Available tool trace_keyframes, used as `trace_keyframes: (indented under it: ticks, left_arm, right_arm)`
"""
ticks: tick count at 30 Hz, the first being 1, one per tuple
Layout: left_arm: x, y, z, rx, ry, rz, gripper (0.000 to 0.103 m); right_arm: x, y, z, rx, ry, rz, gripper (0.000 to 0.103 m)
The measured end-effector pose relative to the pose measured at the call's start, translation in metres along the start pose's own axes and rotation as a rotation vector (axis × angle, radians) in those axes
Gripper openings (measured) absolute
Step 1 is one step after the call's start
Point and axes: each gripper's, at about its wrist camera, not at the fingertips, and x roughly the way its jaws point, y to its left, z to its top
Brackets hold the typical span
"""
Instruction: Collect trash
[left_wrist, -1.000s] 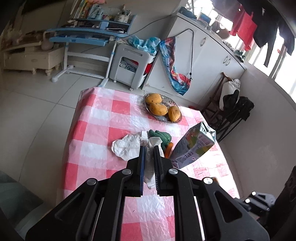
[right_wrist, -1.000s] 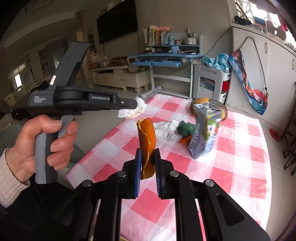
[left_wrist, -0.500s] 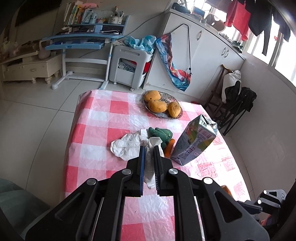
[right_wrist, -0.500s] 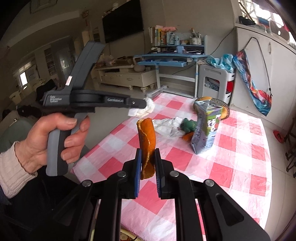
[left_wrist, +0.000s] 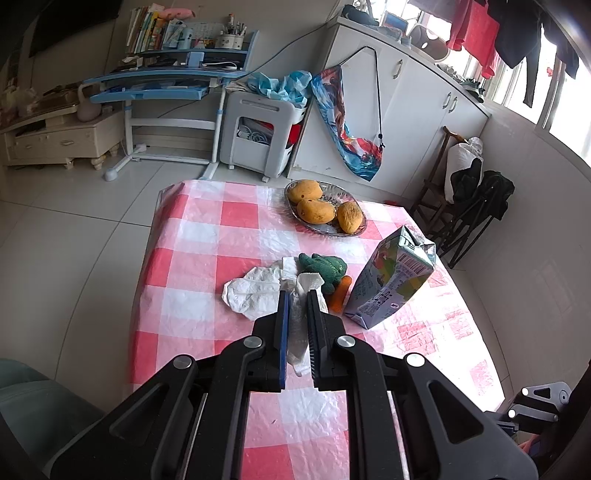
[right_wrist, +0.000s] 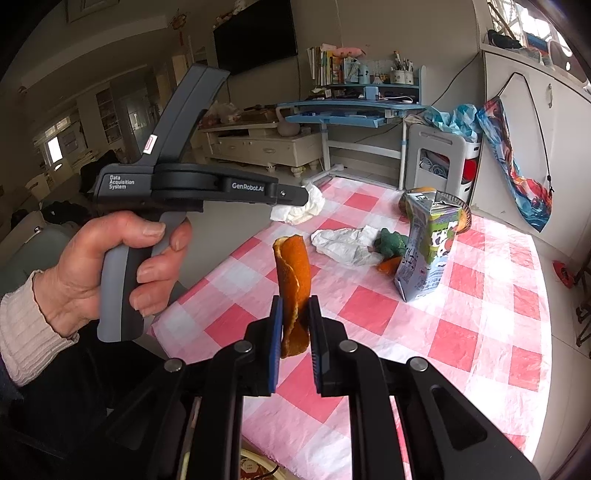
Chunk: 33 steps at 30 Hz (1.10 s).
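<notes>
My left gripper (left_wrist: 295, 295) is shut on a crumpled white tissue (left_wrist: 298, 332), held above the red-and-white checked table (left_wrist: 207, 266). In the right wrist view that same left gripper (right_wrist: 303, 195) shows at upper left in a person's hand (right_wrist: 110, 266), with the white tissue (right_wrist: 299, 208) at its tip. My right gripper (right_wrist: 295, 301) is shut on a curled orange peel (right_wrist: 291, 273) that stands up between the pads. On the table lie a crumpled white wrapper (left_wrist: 251, 291), a green soft toy (left_wrist: 325, 267), an orange piece (left_wrist: 340, 293) and a tilted drink carton (left_wrist: 391, 280).
A glass dish (left_wrist: 325, 230) with three mangoes (left_wrist: 317, 210) sits at the table's far end. Behind stand a blue desk (left_wrist: 155, 88), a white stool-cart (left_wrist: 262, 133), white cabinets (left_wrist: 417, 110) and a folding chair (left_wrist: 472, 206) at right. Tiled floor (left_wrist: 66, 236) lies left of the table.
Both grippers keep their grip and barely move. In the right wrist view the hand with the left gripper has drifted slightly right and up.
</notes>
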Motion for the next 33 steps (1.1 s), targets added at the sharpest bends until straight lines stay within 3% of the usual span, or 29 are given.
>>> trace_keyframes:
  ticks: [33]
  left_arm:
    - [0.0, 0.0009, 0.0003, -0.003, -0.006, 0.006, 0.01]
  right_arm:
    - [0.0038, 0.0027, -0.0019, 0.003, 0.016, 0.044, 0.014]
